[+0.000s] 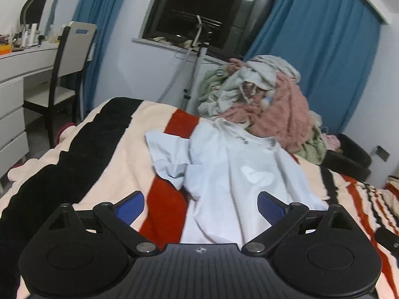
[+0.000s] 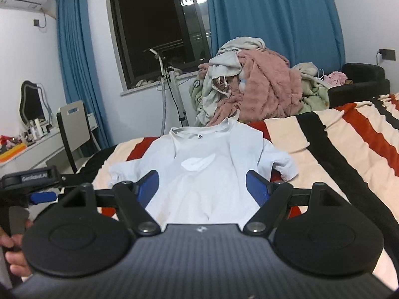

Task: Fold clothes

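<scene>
From the left wrist view, my left hand-held gripper (image 1: 200, 205) hangs over the bed with its blue-padded fingers (image 1: 131, 208) spread wide and nothing between them. Ahead of it lies the pale blue short-sleeved T-shirt (image 1: 234, 174), face up on the striped cream, red and black fleece blanket (image 1: 117, 149); its near hem reaches in between my fingers, and one sleeve is crumpled back on itself (the other side lies flatter). Beyond the collar rises a heap of unfolded clothes, pink, grey and pale green (image 1: 264, 99). A white dressing worktop (image 1: 30, 59) with a dark-framed chair (image 1: 59, 87) stands to the left, blue curtains (image 1: 319, 57) flank the dark window (image 1: 199, 7).

From the right wrist view, my right hand-held gripper (image 2: 202, 186) is likewise spread wide and empty, the T-shirt (image 2: 199, 167) lying centred between its fingers, collar away from me, both sleeves out to the sides. The clothes heap (image 2: 256, 84) sits just behind the collar. My left hand-held gripper (image 2: 37, 189) shows at the left edge, with my fingers (image 2: 15, 261) around its handle.
</scene>
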### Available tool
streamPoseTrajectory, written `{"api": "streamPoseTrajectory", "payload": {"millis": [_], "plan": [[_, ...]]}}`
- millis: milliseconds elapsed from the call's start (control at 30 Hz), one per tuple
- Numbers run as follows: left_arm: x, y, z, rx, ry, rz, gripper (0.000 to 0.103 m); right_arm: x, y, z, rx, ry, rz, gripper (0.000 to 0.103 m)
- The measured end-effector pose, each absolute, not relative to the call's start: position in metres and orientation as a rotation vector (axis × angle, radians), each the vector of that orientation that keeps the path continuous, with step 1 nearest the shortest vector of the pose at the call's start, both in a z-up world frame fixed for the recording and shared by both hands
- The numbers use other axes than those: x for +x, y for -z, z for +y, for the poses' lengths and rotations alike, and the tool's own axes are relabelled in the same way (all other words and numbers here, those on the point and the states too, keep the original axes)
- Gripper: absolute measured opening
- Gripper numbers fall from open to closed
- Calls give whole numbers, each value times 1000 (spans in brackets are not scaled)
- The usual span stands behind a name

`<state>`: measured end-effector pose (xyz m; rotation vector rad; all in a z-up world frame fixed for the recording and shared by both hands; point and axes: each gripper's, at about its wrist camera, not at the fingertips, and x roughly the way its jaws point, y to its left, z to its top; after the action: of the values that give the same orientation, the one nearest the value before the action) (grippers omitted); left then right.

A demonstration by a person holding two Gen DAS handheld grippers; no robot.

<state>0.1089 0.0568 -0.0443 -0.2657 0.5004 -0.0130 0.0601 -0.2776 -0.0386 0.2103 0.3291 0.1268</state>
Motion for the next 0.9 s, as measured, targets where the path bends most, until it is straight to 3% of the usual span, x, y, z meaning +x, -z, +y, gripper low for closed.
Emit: {"api": "streamPoseTrajectory", "payload": {"millis": [567, 733, 800, 900], "plan": [[207, 102, 94, -337, -103, 591, 93, 95, 67, -275, 221, -50, 358, 78], [251, 111, 124, -422, -172, 543, 87, 104, 78, -274, 227, -37, 383, 78], [268, 114, 135, -466, -163, 522, 79, 110, 82, -274, 228, -34, 387, 78], [296, 120, 145, -495, -130, 501, 79, 121, 90, -277, 232, -23, 393, 78]]}}
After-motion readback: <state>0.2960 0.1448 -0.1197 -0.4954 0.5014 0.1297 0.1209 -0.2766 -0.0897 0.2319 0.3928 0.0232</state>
